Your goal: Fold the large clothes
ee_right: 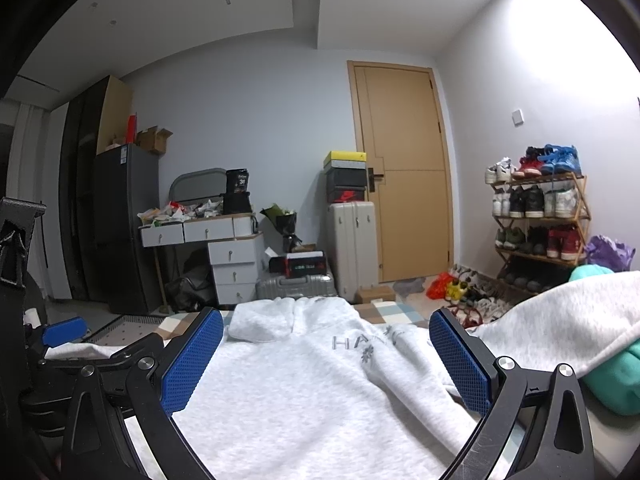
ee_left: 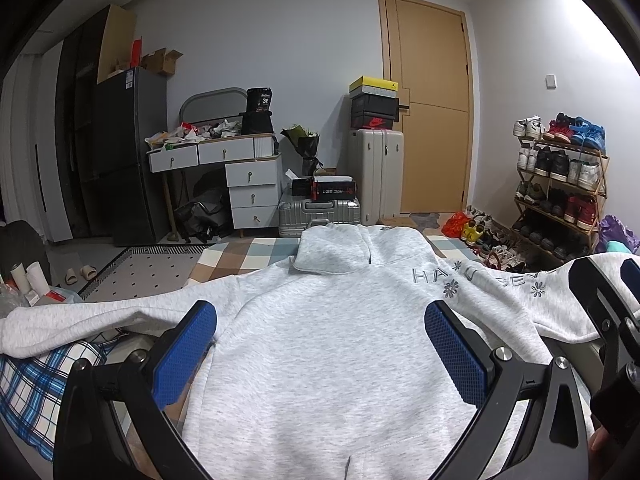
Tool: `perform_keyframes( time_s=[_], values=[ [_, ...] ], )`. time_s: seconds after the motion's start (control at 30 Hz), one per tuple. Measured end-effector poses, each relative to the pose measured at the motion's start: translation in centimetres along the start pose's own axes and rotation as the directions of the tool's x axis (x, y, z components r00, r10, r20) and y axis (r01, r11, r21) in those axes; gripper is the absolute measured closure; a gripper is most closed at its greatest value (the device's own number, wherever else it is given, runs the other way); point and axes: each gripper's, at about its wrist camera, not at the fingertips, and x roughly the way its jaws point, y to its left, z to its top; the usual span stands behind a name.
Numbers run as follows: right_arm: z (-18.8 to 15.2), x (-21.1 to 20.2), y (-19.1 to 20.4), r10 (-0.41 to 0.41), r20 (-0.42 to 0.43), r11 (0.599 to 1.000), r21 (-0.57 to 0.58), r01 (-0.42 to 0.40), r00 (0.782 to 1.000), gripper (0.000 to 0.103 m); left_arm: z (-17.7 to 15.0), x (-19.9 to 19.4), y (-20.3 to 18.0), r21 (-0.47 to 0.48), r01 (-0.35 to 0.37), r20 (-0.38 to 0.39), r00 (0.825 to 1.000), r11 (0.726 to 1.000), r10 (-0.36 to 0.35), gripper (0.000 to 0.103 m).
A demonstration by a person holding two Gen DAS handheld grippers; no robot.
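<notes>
A light grey hoodie [ee_left: 332, 344] lies spread flat on the bed, hood [ee_left: 336, 250] at the far end, grey lettering [ee_left: 460, 278] across it. Its left sleeve [ee_left: 80, 320] stretches out to the left. My left gripper [ee_left: 320, 320] is open and empty above the hoodie's body, blue pads [ee_left: 186, 356] wide apart. In the right wrist view the hoodie [ee_right: 312, 392] lies ahead, its right sleeve [ee_right: 560, 328] draped over a teal thing [ee_right: 616, 380]. My right gripper [ee_right: 326, 330] is open and empty over the hoodie's right side. The right gripper also shows in the left wrist view [ee_left: 608, 304].
A blue plaid sheet [ee_left: 36, 384] lies at the bed's left edge. Beyond the bed are a checked rug [ee_left: 248, 256], a white drawer desk [ee_left: 240, 176], suitcases [ee_left: 376, 176], a shoe rack [ee_left: 560, 184] and a closed wooden door [ee_left: 432, 112].
</notes>
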Motion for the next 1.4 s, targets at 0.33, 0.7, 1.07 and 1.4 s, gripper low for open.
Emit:
perform_keyframes(
  time_s=[0.33, 0.7, 1.07, 1.4],
  values=[
    [-0.1, 0.2, -0.1, 0.001, -0.013, 1.0, -0.003, -0.001, 1.0, 0.0, -0.1, 0.0, 0.0, 0.001, 0.003, -0.005, 1.0, 1.0, -0.003, 0.001],
    [-1.2, 3.0, -1.7, -0.04, -0.204, 0.997, 0.056, 0.053, 0.978, 0.0, 0.0, 0.5, 0.1, -0.01, 0.02, -0.041, 0.999, 1.0, -0.02, 0.001],
    [3.0, 1.0, -20.2, -0.288, -0.349, 0.938, 0.085, 0.336, 0.892, 0.0, -0.2, 0.2, -1.3, 0.029, 0.089, -0.079, 0.993, 0.996, -0.086, 0.001],
    [2.9, -5.2, -38.5, -0.32, -0.558, 0.756, 0.337, 0.561, 0.766, 0.011, -0.3, 0.3, -2.6, 0.088, 0.126, -0.104, 0.988, 0.988, -0.117, 0.001]
  ],
)
